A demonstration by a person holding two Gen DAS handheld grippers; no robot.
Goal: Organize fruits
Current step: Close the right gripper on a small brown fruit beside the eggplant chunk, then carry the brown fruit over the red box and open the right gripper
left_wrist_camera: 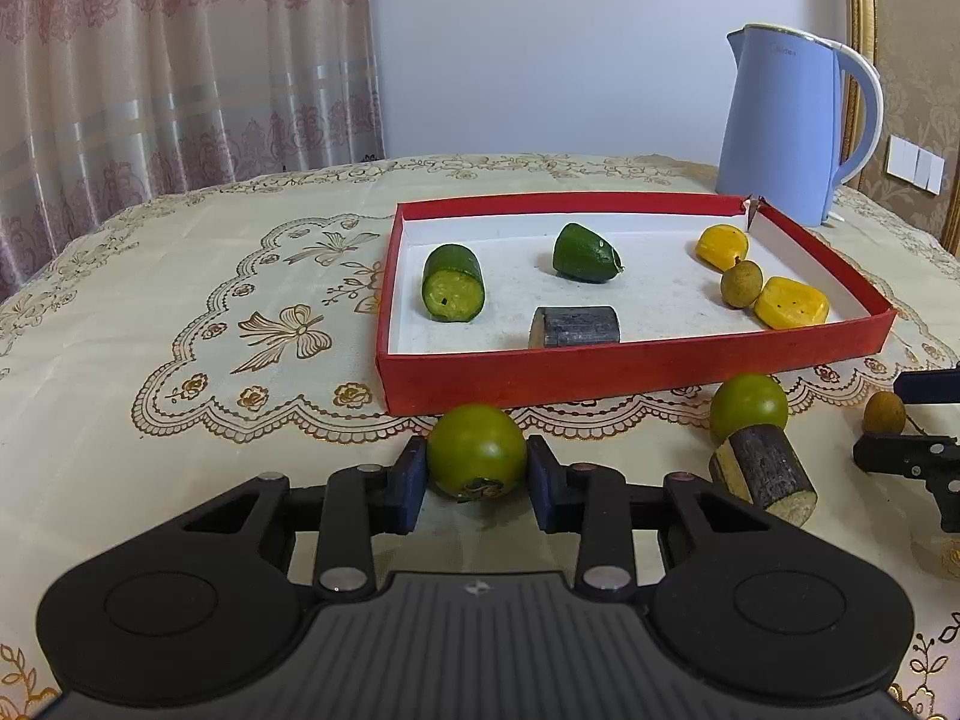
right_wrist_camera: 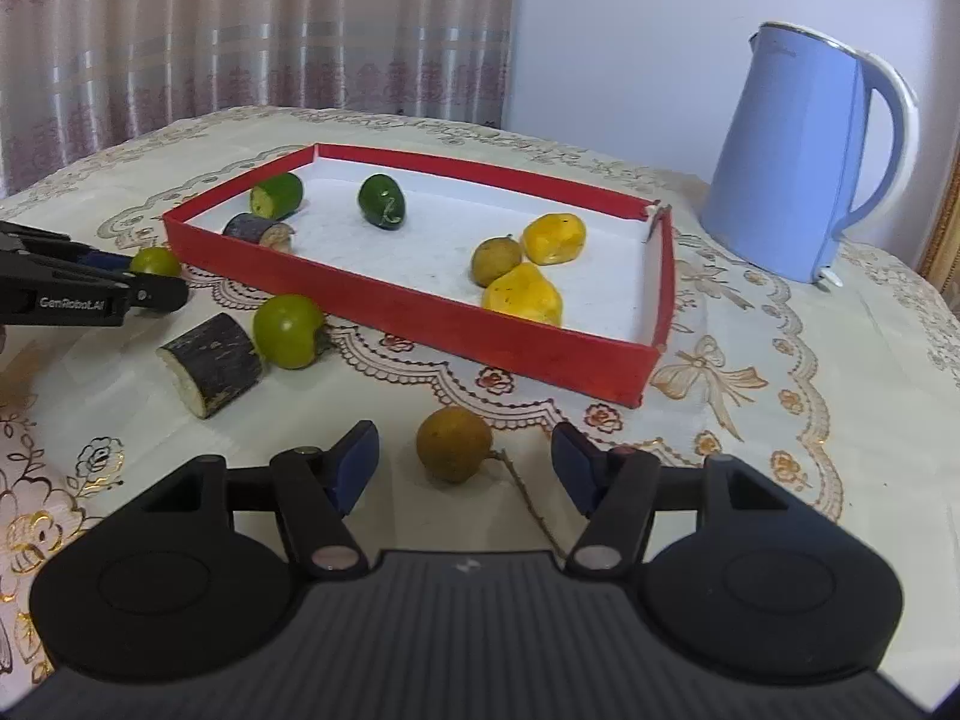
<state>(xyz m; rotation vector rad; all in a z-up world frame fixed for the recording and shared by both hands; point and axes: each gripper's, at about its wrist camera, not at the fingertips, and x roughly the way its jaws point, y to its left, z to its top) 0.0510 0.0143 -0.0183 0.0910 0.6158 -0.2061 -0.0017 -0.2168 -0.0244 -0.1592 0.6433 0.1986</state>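
Observation:
My left gripper [left_wrist_camera: 477,468] is shut on a round green fruit [left_wrist_camera: 476,450] resting on the tablecloth in front of the red tray [left_wrist_camera: 600,375]. My right gripper [right_wrist_camera: 465,459] is open around a brown longan [right_wrist_camera: 454,444] with a stem, without touching it. A second green fruit [left_wrist_camera: 748,405] and a dark sugarcane piece [left_wrist_camera: 765,474] lie on the cloth between the grippers. The tray [right_wrist_camera: 420,312] holds two cucumber pieces [left_wrist_camera: 453,290], a sugarcane piece [left_wrist_camera: 574,327], two yellow pieces [left_wrist_camera: 791,303] and a longan [left_wrist_camera: 741,283].
A blue kettle [left_wrist_camera: 792,126] stands behind the tray's far right corner; it also shows in the right wrist view [right_wrist_camera: 798,156]. An embroidered cloth [left_wrist_camera: 210,312] covers the table. Curtains hang behind on the left.

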